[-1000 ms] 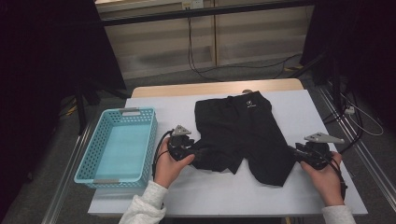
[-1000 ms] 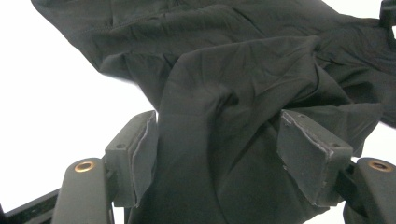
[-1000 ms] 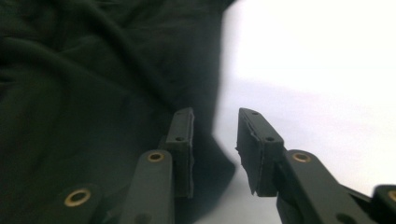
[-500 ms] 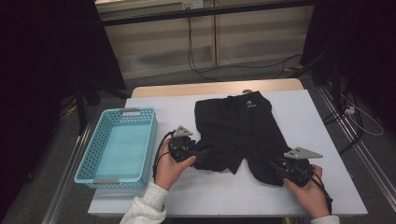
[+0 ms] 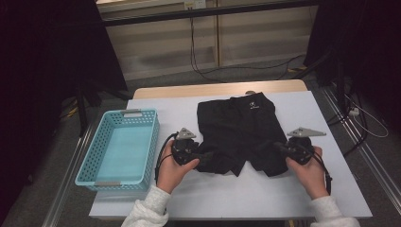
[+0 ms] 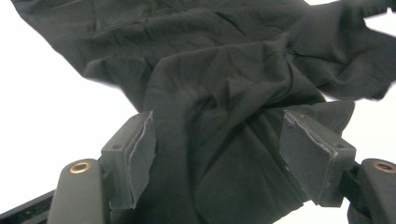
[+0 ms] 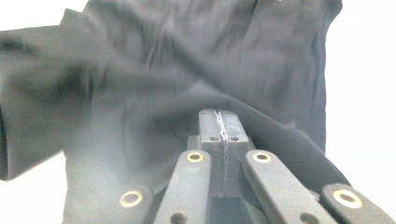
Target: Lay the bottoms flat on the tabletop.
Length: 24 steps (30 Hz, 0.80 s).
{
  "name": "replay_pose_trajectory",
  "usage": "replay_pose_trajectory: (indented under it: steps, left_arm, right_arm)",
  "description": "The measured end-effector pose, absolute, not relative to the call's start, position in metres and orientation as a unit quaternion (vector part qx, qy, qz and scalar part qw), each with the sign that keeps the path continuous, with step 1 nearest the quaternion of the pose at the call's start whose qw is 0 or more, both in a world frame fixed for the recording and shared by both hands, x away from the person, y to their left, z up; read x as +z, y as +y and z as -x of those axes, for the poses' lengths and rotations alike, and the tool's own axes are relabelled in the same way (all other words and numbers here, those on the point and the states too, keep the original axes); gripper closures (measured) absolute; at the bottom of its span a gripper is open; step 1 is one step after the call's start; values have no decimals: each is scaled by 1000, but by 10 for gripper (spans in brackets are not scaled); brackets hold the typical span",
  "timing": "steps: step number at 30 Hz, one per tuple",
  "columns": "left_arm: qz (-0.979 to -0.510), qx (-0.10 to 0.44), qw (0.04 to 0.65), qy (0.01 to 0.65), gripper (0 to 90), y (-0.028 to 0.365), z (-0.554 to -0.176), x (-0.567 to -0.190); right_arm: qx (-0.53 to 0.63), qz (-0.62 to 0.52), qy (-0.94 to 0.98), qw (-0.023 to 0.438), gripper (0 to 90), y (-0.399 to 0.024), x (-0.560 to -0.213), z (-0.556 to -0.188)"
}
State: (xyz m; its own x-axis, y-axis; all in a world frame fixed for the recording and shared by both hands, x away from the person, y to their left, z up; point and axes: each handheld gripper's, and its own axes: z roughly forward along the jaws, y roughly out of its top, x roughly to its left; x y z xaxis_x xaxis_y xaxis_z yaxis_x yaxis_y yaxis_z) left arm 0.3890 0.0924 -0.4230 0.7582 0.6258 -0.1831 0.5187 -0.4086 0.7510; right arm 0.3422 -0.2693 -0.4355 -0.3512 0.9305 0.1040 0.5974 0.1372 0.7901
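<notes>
A pair of black shorts (image 5: 246, 132) lies flat on the white table (image 5: 326, 118), waistband toward the far edge, a small white logo just below it, the two legs pointing back toward the person. Just left of the shorts, on the same table, stands a light blue plastic basket (image 5: 94, 156) with latticed walls.

The left gripper (image 5: 201, 155) rests at the hem of the shorts' left leg, held in the person's left hand (image 5: 171, 171). In the left gripper view its jaws stand well apart with bunched, creased black cloth (image 6: 224, 140) lying between them; the pads seem to sit just off the fabric rather than pinching it, though the folds make that hard to judge.

The right gripper (image 5: 280, 147), in the right hand (image 5: 309, 172), sits at the outer edge of the right leg. Its jaws have just been closing, and in the right gripper view (image 7: 219, 122) they now meet pad to pad, a fold of the cloth draped over and around their tips, apparently caught between them.
</notes>
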Motion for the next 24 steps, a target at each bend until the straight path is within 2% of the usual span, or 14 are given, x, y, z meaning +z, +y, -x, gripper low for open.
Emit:
replay_pose_trajectory:
  steps: [4,8,9,10,11,13,14,19,24]
  left_arm:
    - [-836,60,425,343,277,91,-389,-424]
    - [-836,59,422,345,273,91,-390,-427]
    - [-836,59,422,346,271,91,-390,-428]
    - [-836,58,421,346,269,91,-390,-428]
    - [-837,58,421,345,266,91,-390,-428]
    - [-836,59,423,346,264,91,-390,-428]
    - [-836,59,423,345,262,90,-390,-428]
    - [-838,58,418,344,254,87,-389,-430]
    - [-838,62,419,343,249,87,-389,-427]
  right_arm:
    - [397,-531,718,210,900,-265,-425,-370]
    - [373,-536,731,199,887,-255,-442,-392]
    - [361,-536,737,198,855,-253,-447,-395]
    - [338,-535,749,194,763,-250,-454,-397]
    - [333,-535,752,194,725,-249,-457,-398]
    - [336,-537,746,204,544,-249,-454,-393]
    - [329,-538,746,211,491,-250,-450,-390]
    - [352,-534,728,247,366,-264,-432,-359]
    - [376,-536,711,256,362,-282,-428,-325]
